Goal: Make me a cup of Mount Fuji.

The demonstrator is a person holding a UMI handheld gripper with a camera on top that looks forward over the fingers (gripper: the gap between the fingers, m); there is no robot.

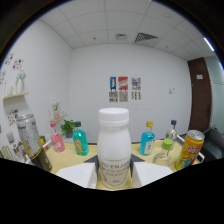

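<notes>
White plastic bottle (113, 147) stands upright between the jaws of the gripper (113, 176), pressed from both sides, above the yellow worktop (150, 150), with an orange can (190, 148) nearby.

Bright, soft blur, fisheye edges

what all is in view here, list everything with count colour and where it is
milk bottle: 1, white with a white cap, upright between the tongs
cans: 2, a silver one at the left, an orange-yellow one at the right
small bottles: 4, pink and teal left of the milk bottle, blue with a yellow cap and clear with a green cap right of it
potted plant: 1, green, behind the pink bottle
table: 1, yellowish, under everything
posters: several, multicoloured, on the back wall
tongs: 1 pair, white pads, pressing both sides of the milk bottle
</notes>
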